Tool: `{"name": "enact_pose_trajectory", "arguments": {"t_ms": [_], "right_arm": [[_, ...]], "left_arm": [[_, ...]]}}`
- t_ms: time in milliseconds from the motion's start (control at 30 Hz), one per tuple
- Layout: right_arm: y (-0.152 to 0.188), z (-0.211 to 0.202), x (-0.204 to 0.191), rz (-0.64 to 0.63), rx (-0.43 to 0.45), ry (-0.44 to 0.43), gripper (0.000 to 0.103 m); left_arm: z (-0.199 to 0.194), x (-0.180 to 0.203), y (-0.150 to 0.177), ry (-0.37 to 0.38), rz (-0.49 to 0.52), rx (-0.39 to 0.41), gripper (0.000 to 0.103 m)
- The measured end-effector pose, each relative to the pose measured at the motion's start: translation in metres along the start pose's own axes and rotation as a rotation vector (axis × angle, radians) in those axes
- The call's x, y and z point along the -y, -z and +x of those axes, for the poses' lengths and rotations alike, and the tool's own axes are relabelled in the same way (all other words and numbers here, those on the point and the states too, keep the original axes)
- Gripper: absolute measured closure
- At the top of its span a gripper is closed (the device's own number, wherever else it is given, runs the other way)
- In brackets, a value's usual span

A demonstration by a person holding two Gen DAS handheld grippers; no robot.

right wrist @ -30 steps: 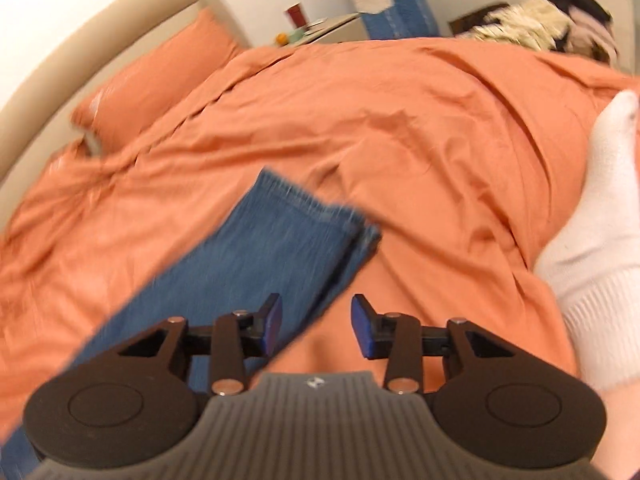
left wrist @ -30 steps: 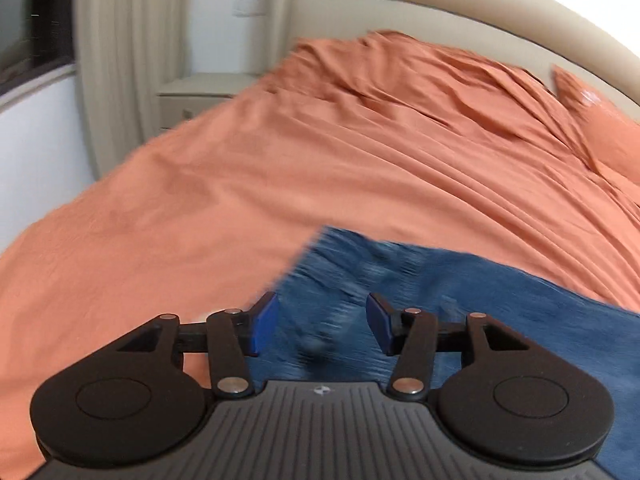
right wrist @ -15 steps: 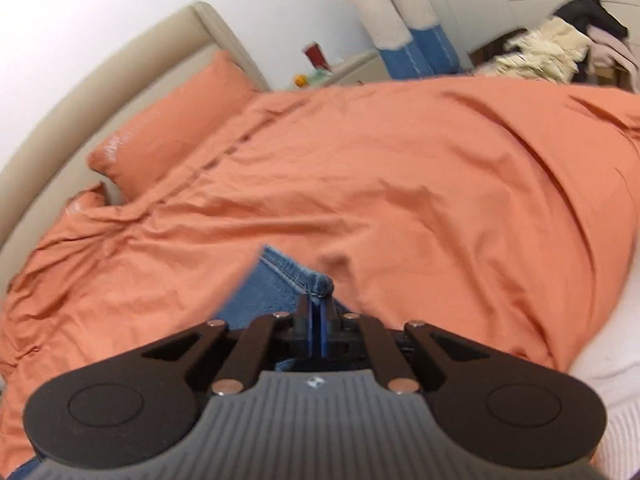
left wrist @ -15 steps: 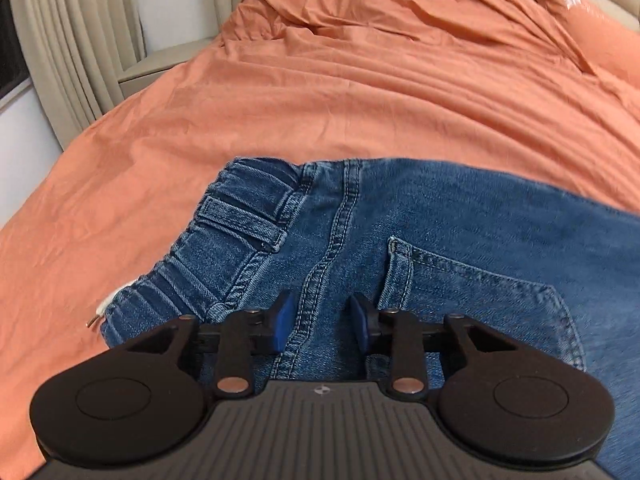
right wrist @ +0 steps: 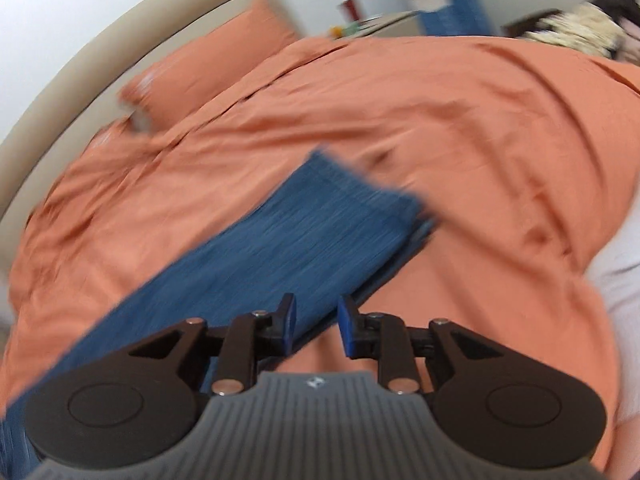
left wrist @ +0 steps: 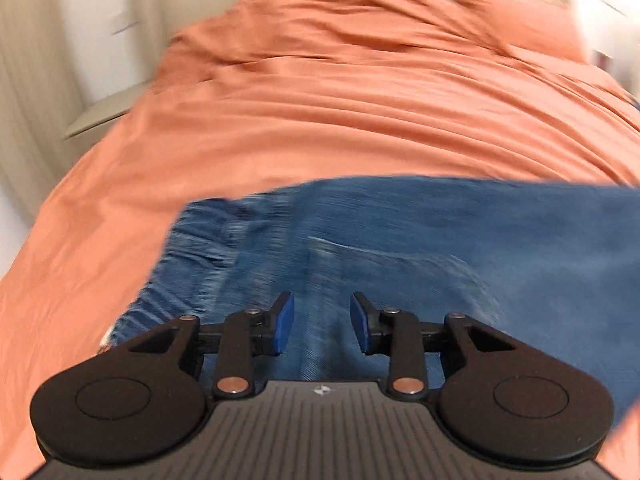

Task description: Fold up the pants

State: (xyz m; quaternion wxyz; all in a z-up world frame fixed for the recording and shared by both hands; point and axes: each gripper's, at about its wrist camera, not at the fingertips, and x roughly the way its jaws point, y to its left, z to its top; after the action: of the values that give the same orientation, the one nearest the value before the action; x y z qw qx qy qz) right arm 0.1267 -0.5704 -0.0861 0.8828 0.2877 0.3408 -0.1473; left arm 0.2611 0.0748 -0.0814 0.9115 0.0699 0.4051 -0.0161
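Observation:
Blue jeans (left wrist: 400, 232) lie flat on the orange bedspread (left wrist: 320, 120), blurred by motion. In the left wrist view the waistband sits at the left and the seat runs off to the right. My left gripper (left wrist: 322, 322) hovers over the seat, its jaws partly apart with nothing pinched between them. The right wrist view shows one leg (right wrist: 304, 232) running diagonally, its hem (right wrist: 360, 184) pointing toward the headboard side. My right gripper (right wrist: 316, 324) is at the leg's near edge. Its jaws are opening, and its pads press on no cloth.
An orange pillow (right wrist: 224, 64) leans on the beige headboard (right wrist: 80, 72). A nightstand (left wrist: 100, 116) stands to the left of the bed. A white sock-like shape (right wrist: 616, 272) is at the right edge. A heap of clothes (right wrist: 580, 28) lies beyond the bed.
The right gripper, shut by the hem half a second ago, now stands apart and has drawn back along the leg. The left gripper narrowed earlier and has swung across the waist area.

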Motion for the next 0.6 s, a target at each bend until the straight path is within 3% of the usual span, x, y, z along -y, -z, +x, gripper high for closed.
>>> {"name": "enact_pose_trajectory", "arguments": {"t_ms": [167, 300, 467, 533, 600], "right_arm": [[0.08, -0.013, -0.105, -0.312, -0.089, -0.128, 0.081], [0.159, -0.019, -0.187, -0.51, -0.149, -0.265, 0.081], [0.25, -0.022, -0.27, -0.673, -0.206, -0.421, 0.066], [0.279, -0.021, -0.297, -0.744, -0.179, -0.447, 0.055], [0.301, -0.021, -0.322, -0.813, -0.137, -0.466, 0.053]], "left_arm": [[-0.027, 0.019, 0.019, 0.113, 0.133, 0.006, 0.064], [-0.04, 0.034, 0.039, 0.149, 0.233, 0.002, 0.064], [-0.049, 0.042, 0.061, 0.165, 0.338, 0.016, 0.064], [-0.051, 0.041, 0.066, 0.169, 0.351, 0.019, 0.064], [-0.051, 0.038, 0.068, 0.18, 0.35, 0.021, 0.064]]}}
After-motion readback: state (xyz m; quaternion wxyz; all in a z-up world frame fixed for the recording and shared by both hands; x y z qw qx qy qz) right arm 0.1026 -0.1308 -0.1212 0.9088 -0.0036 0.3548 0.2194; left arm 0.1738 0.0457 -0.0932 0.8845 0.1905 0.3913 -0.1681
